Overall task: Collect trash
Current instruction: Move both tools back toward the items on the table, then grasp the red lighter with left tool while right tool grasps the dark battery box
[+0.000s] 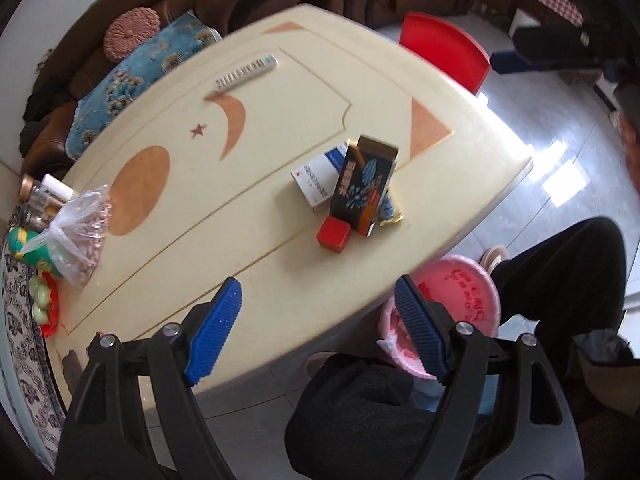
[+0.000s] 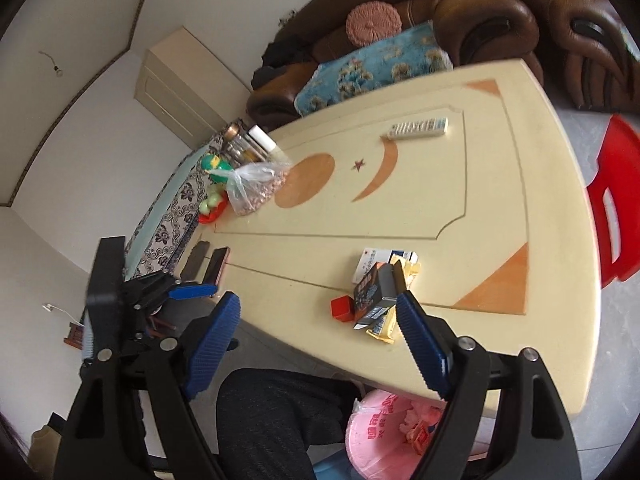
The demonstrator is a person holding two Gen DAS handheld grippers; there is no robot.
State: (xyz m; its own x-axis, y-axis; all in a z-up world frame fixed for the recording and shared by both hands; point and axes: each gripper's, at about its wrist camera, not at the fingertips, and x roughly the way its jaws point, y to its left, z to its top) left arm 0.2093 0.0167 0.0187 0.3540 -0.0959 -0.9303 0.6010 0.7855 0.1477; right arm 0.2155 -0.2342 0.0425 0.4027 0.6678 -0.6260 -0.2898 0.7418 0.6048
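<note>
From my left gripper [image 1: 318,330] I look down over the cream bench [image 1: 248,152], and its jaws stand wide apart with nothing between them; the blue pads [image 1: 214,330] hang above the near edge of the bench. My right gripper [image 2: 320,346] is the same: jaws spread wide, empty, poised over the near edge.

The trash sits in a small heap toward the right front part of the bench. A black carton [image 1: 362,186] with blue print lies on top, leaning across a white box [image 1: 316,182] with blue lettering. A yellow wrapper [image 1: 390,212] pokes out from under the carton on its far right side. A small red box [image 1: 334,234] rests on the bench, touching the carton's near end. In the right wrist view the same heap lies just ahead of my right jaw, with the black carton [image 2: 374,294], the red box [image 2: 342,308] and the wrapper [image 2: 386,326] closest to me.

Below the bench edge, beside my knee, stands a pink bin [image 1: 460,300] lined with a pink bag; the right wrist view shows scraps already lying inside it [image 2: 384,436].

Well apart from the heap, a remote control [image 1: 246,72] lies at the far side, and a clear plastic bag [image 1: 80,232] sits at the left end near some jars [image 1: 38,200].
</note>
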